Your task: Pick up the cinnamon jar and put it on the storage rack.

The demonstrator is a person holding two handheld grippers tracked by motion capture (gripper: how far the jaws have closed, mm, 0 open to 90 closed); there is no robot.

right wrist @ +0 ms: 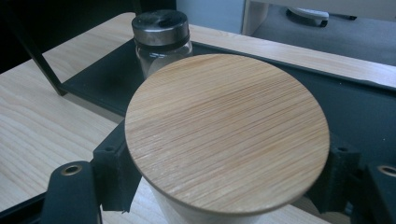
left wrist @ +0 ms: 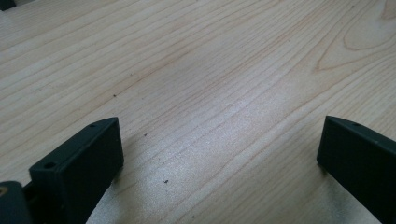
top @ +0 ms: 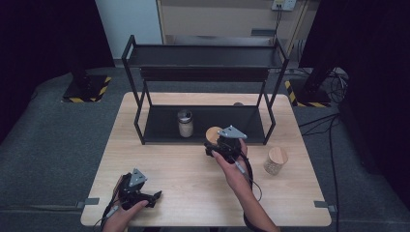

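My right gripper (top: 215, 144) is shut on a jar with a round bamboo lid (right wrist: 227, 128), its jaws pressing both sides just under the lid. In the high view that jar's lid (top: 213, 135) sits at the front edge of the black rack's lower shelf (top: 159, 126). A glass jar with a metal lid (top: 185, 123) stands on that shelf to the left, and appears beyond the held lid as the metal-lidded jar (right wrist: 161, 39). My left gripper (top: 153, 197) rests low over the table's front left, open, with bare wood between its fingers (left wrist: 81, 161).
A second bamboo-lidded jar (top: 276, 160) stands on the wooden table (top: 159, 159) at the right. The two-tier black rack (top: 205, 55) takes up the table's back half. Cables (top: 319, 121) run across the floor at the right.
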